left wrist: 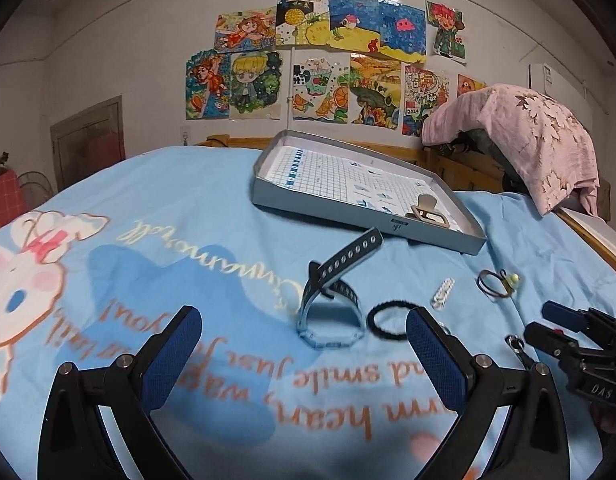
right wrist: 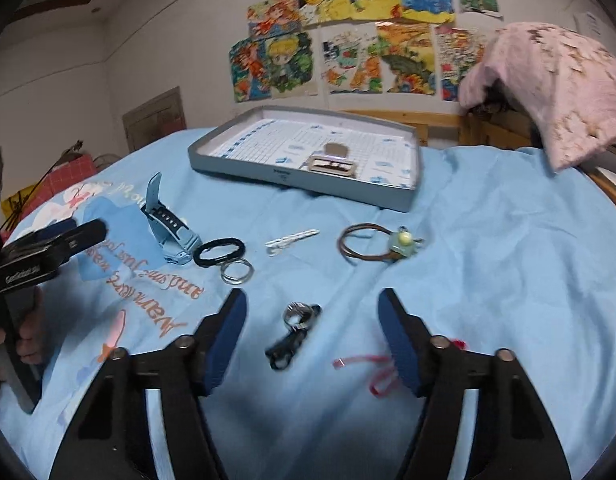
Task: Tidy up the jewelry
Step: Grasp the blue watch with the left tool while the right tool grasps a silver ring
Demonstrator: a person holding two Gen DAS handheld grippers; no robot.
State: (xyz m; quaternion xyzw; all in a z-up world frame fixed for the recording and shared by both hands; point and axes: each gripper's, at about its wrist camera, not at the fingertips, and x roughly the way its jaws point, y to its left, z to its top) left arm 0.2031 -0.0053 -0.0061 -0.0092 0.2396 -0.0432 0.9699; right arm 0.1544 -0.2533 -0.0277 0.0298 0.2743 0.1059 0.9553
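both grippers' jaws gape (holding nothing) over the watch (left wrist: 332, 304) and keyring (right wrist: 294, 330).

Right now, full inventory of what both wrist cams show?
tray: 1, grey, far on bedsheet
clip: 1, beige, inside tray
watch: 1, light blue, strap up, mid-sheet
black hair tie: 1, right of watch
metal rings: 2, silver, touching black hair tie
white clip: 1, centre
brown hair tie: 1, green charm
keyring: 1, black-silver, between right fingers
red ribbon: 1, near right finger
bedsheet: 1, blue
pillow: 1, pink
left gripper: open
right gripper: open
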